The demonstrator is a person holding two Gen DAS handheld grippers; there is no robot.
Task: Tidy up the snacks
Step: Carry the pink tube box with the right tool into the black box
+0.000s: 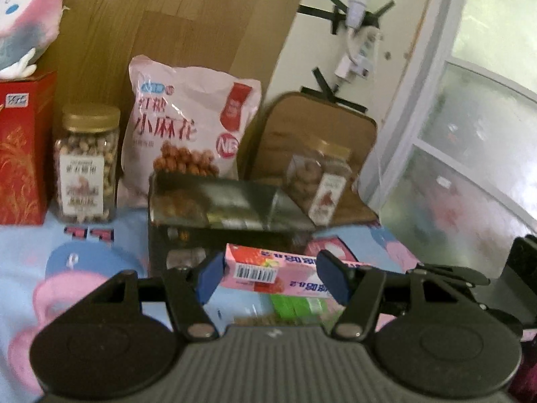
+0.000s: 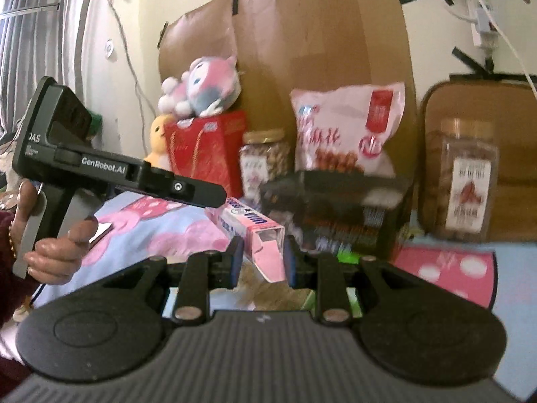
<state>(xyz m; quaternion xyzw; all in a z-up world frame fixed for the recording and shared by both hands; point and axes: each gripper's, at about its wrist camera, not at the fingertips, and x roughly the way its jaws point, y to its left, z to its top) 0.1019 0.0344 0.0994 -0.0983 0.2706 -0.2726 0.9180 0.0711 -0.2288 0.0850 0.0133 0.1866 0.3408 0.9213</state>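
Observation:
A long pink strawberry snack box (image 1: 268, 270) lies crosswise between the blue pads of my left gripper (image 1: 272, 277), which is shut on it and holds it above the bedspread. In the right wrist view the same pink box (image 2: 248, 228) runs from the left gripper (image 2: 214, 198) down to my right gripper (image 2: 263, 262), whose fingers close on its open end flap. A dark snack box (image 1: 218, 215) stands behind; it also shows in the right wrist view (image 2: 339, 211). A green packet (image 1: 298, 305) lies under the pink box.
Along the back stand a red gift box (image 1: 23, 147) with a plush toy (image 1: 27, 23) on top, a gold-lidded nut jar (image 1: 87, 164), a pink snack bag (image 1: 188, 127) and another jar (image 1: 319, 181) on a brown case (image 1: 319, 127). A window (image 1: 470, 134) is to the right.

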